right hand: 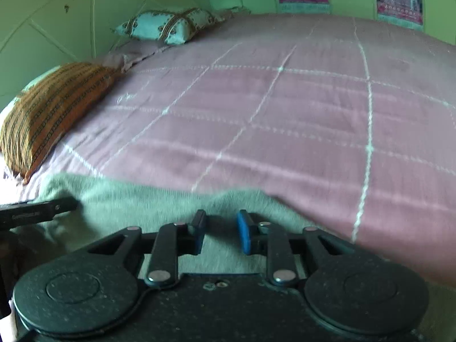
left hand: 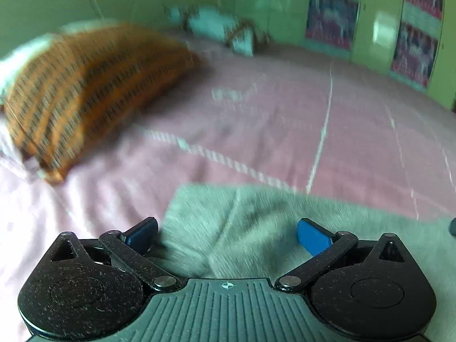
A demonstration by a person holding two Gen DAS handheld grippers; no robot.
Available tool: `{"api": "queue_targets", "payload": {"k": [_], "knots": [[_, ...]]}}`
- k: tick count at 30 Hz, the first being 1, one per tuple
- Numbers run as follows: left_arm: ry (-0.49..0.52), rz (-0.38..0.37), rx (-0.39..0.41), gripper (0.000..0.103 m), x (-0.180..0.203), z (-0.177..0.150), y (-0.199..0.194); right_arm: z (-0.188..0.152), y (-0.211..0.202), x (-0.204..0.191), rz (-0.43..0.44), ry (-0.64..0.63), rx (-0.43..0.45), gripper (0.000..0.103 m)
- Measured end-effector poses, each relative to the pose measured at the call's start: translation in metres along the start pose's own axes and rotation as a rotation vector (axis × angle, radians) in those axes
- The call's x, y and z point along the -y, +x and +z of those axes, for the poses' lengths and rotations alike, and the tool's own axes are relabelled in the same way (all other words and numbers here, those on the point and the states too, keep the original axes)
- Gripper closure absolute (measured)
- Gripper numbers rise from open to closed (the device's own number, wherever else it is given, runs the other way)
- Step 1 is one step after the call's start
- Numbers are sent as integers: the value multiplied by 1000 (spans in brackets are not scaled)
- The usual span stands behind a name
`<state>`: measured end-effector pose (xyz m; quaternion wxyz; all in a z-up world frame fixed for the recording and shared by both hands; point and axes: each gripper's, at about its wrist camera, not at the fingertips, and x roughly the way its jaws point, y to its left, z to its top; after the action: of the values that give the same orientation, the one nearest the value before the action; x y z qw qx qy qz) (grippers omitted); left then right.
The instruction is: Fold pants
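Two tools | left tool point(left hand: 226, 235) wide, right tool point(right hand: 221, 235) ajar, both empty | pants point(right hand: 142, 199) beneath

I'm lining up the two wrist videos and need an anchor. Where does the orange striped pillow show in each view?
Left wrist view: the orange striped pillow fills the upper left, blurred, lying on the pink bedspread.
Right wrist view: the same pillow lies at the left edge, mid-height, smaller and sharper.
Shared landmark: the pale patterned pillow against the green wall at the far side of the bed.
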<state>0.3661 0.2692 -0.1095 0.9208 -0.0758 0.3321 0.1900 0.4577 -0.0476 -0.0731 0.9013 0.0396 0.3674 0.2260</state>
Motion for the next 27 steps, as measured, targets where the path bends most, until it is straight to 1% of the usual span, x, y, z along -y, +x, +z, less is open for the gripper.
{"api": "queue_targets", "payload": {"k": [1, 3, 4, 6, 7, 9, 12, 13, 14, 15, 17, 18, 19, 20, 21, 22, 23, 24, 25, 26, 27], "knots": [[4, 21, 10, 0, -1, -1, 0, 1, 0, 1, -1, 15, 13, 86], [-31, -8, -62, 0, -7, -5, 14, -3, 16, 4, -10, 21, -63, 83], [-52, -17, -60, 0, -10, -6, 17, -6, 25, 4, -16, 12, -85, 80], [-56, -19, -47, 0, -13, -5, 12, -2, 19, 2, -26, -19, -77, 79], [-54, -19, -36, 0, -14, -4, 7, -1, 8, 4, -17, -11, -46, 79], [-71, -32, 14, 0, -20, -4, -10, -2, -19, 7, 1, -3, 32, 79], [-90, -84, 102, 0, -26, -12, -43, -21, -71, 27, -26, -11, 97, 77], [-87, -101, 122, 0, -27, -13, -51, -33, -95, 38, -46, -9, 131, 71], [-78, -119, 127, 0, -26, -17, -59, -47, -119, 55, -75, 6, 156, 66], [-67, -131, 126, 0, -23, -20, -66, -61, -142, 72, -113, 37, 174, 59], [-18, -171, 135, 0, -15, -31, -80, -91, -187, 113, -201, 120, 206, 58], [18, -188, 144, 0, -9, -38, -88, -106, -208, 133, -255, 160, 218, 61], [53, -204, 151, 0, -3, -45, -93, -123, -235, 157, -319, 219, 238, 64], [86, -224, 147, 0, 3, -52, -96, -140, -263, 181, -363, 298, 262, 69], [108, -239, 123, 0, 9, -59, -96, -159, -291, 207, -394, 396, 292, 77], [120, -243, 85, 0, 13, -65, -94, -176, -310, 227, -414, 485, 316, 87], [129, -237, 38, 0, 17, -73, -88, -193, -330, 250, -428, 584, 338, 91], [161, -227, -12, 0, 22, -81, -79, -210, -348, 272, -442, 684, 354, 94], [211, -208, 2, 0, 27, -89, -76, -222, -361, 288, -440, 759, 376, 94], [234, -192, 15, 0, 33, -91, -77, -233, -369, 302, -408, 832, 396, 93], [229, -186, 23, 0, 34, -91, -77, -241, -373, 314, -376, 897, 405, 90]]}}
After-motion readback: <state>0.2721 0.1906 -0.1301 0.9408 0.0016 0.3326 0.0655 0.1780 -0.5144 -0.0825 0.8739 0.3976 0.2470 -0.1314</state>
